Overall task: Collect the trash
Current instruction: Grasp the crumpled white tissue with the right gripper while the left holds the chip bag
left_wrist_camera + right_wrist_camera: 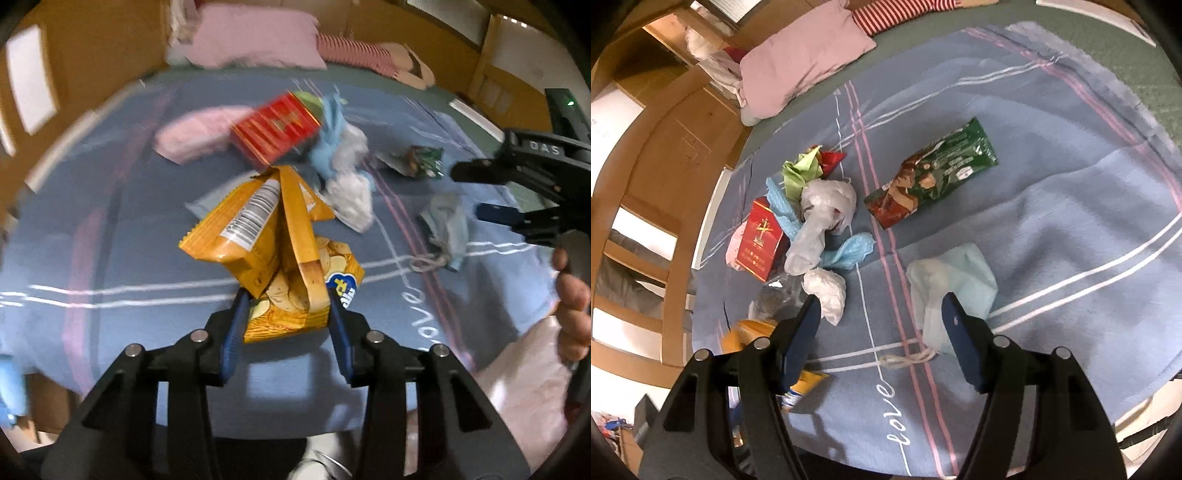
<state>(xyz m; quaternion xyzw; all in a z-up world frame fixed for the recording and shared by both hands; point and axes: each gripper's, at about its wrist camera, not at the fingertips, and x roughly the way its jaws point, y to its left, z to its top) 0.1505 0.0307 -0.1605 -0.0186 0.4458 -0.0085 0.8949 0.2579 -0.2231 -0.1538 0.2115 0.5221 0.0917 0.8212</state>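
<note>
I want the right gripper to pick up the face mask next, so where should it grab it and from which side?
Probably from above, at the bunched middle of the face mask. It lies crumpled on the blanket, so that raised fold gives the open right gripper something to pinch; the thin ear loop looks easy to miss.

Bed (pixel 1071 229): blanket (pixel 1052 258) spread over it, pillow (pixel 798 70) at its far end. On the blanket, a cigarette box (pixel 759 240) lies left of the crumpled tissues (pixel 820 225); a snack wrapper (pixel 934 177) lies to their right, with a face mask (pixel 953 291) nearer than it. Chip bag (pixel 280 258) sits between the left tongs (pixel 286 325), above the blanket.
</note>
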